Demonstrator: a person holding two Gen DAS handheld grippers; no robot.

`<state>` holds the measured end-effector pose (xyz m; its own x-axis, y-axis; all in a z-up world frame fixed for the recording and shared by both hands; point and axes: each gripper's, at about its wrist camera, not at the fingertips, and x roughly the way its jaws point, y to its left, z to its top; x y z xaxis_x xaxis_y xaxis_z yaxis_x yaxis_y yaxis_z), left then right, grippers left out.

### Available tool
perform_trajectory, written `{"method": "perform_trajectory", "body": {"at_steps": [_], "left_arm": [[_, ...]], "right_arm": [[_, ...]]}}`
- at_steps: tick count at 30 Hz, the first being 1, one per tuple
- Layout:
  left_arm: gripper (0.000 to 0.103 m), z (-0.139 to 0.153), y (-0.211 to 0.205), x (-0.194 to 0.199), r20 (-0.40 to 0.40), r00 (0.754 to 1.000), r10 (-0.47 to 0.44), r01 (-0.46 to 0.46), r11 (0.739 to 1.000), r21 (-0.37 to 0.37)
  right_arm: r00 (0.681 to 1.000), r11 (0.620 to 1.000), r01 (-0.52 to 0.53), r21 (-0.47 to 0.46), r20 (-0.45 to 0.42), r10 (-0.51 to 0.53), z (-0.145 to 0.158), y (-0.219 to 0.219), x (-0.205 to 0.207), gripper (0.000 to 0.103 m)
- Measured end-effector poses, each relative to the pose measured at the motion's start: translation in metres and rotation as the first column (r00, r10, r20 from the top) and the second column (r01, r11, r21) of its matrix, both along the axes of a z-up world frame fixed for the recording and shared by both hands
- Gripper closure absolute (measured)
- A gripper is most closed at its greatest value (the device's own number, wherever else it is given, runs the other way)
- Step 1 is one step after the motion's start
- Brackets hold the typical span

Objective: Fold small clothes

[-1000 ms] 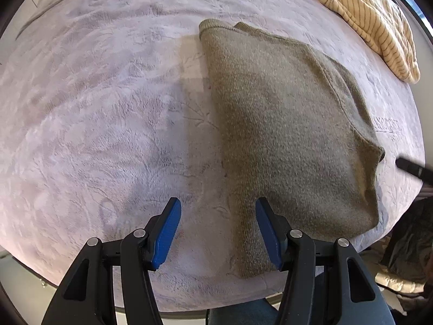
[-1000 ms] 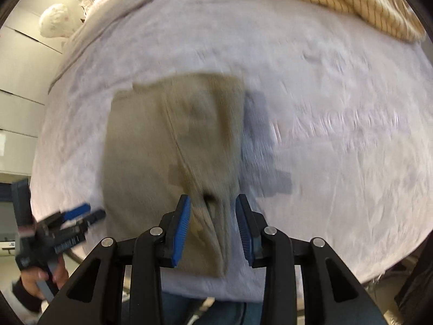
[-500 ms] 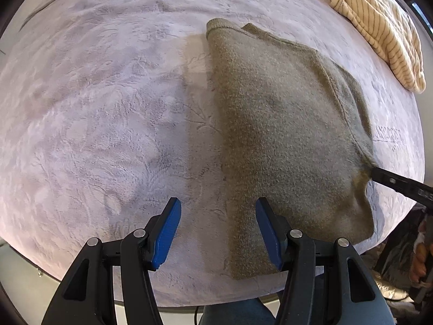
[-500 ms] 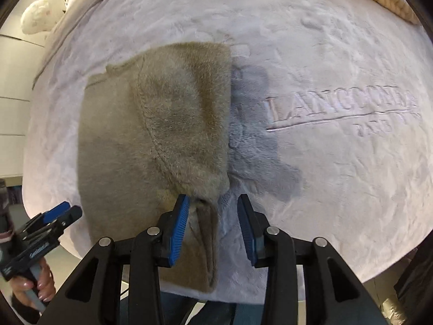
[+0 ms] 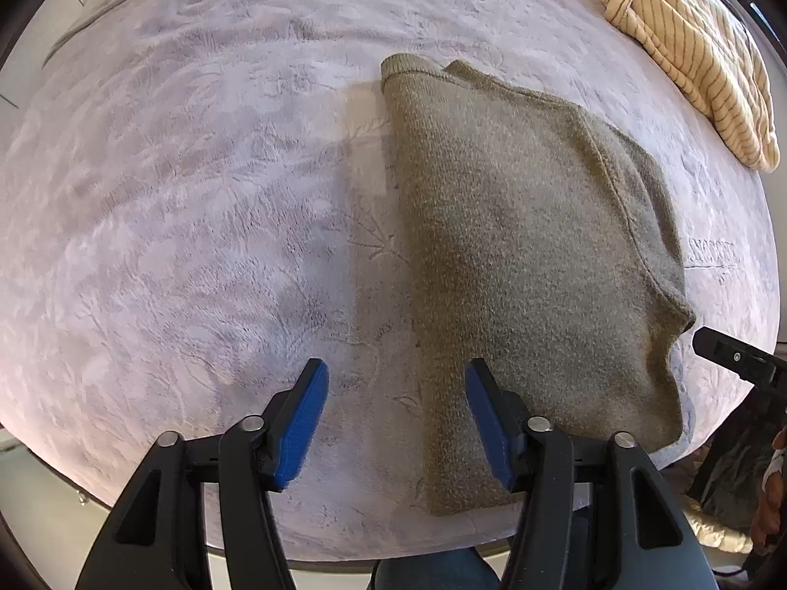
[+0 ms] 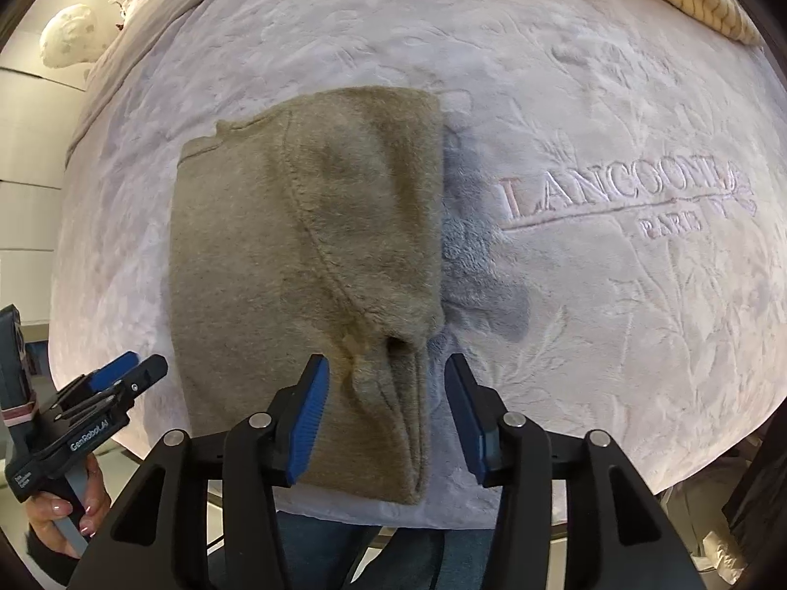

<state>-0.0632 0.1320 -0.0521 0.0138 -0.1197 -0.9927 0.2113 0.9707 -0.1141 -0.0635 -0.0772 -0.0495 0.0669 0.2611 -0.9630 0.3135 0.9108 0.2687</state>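
a: biggest thing first. a pale lilac plush blanket (image 5: pixel 196 196) is covering the whole surface, embossed leaf pattern, and stitched lettering (image 6: pixel 624 196) is showing on it to the right of the garment in the right wrist view.

b: and the task item?

a: an olive-green fleece garment (image 5: pixel 516 255), folded into a long rectangle, is lying flat on the blanket near its front edge. a curved seam is running down its right part, and a narrow flap at the near right corner is bunching up a bit.

b: anything else on the blanket?

a: a cream garment with thin dark stripes (image 5: pixel 698 59) is lying crumpled at the far right, well apart from the green one.

b: left gripper?

a: left gripper (image 5: pixel 396 418) is pointing down over the blanket, jaws opening. the garment's left edge is passing between the blue pads, but the pads are not pressing on it. in the right wrist view a hand (image 6: pixel 59 511) is holding its handle at the lower left.

b: right gripper?

a: right gripper (image 6: pixel 386 413) is hovering over the near right corner, jaws opening too. the bunched flap is sitting between its pads, left pad just beside the cloth, right pad clear of it. nothing clamped on either side.
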Motion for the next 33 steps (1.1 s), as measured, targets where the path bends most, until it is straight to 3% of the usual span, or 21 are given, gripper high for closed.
{"method": "perform_trajectory", "body": {"at_steps": [1,3,10,12,14,15,23,33], "left_arm": [[0.014,0.003,0.0,0.001,0.016,1.0,0.003,-0.003,1.0,0.004],[0.013,0.007,0.0,0.001,0.039,0.999,-0.002,0.002,1.0,0.003],[0.013,0.015,-0.001,0.007,0.043,0.999,-0.008,0.007,1.0,0.007],[0.013,0.016,-0.004,0.008,0.05,0.999,0.001,-0.002,1.0,0.013],[0.011,0.017,-0.007,0.009,0.059,0.998,0.005,-0.006,1.0,0.023],[0.0,0.017,-0.008,0.01,0.062,0.998,0.005,-0.007,1.0,0.028],[0.0,0.024,-0.013,0.011,0.082,0.997,0.007,-0.009,1.0,0.025],[0.0,0.027,-0.017,0.013,0.09,0.996,0.007,-0.009,1.0,0.024]], "right_arm": [[1.0,1.0,-0.002,-0.006,0.008,0.002,0.002,0.001,0.001,0.048],[1.0,1.0,-0.003,-0.018,0.019,0.004,0.007,0.002,0.002,0.042],[0.999,0.996,-0.026,-0.087,0.026,0.029,0.021,0.008,0.013,0.039],[0.998,0.991,-0.044,-0.125,0.031,0.048,0.025,0.012,0.017,0.019],[0.997,0.988,-0.049,-0.149,0.047,0.057,0.03,0.014,0.02,0.019],[0.997,0.985,-0.054,-0.166,0.048,0.062,0.031,0.016,0.021,0.018],[0.997,0.969,-0.051,-0.242,0.042,0.063,0.033,0.018,0.025,0.016],[0.998,0.965,-0.042,-0.259,0.039,0.053,0.034,0.017,0.025,0.016]]}}
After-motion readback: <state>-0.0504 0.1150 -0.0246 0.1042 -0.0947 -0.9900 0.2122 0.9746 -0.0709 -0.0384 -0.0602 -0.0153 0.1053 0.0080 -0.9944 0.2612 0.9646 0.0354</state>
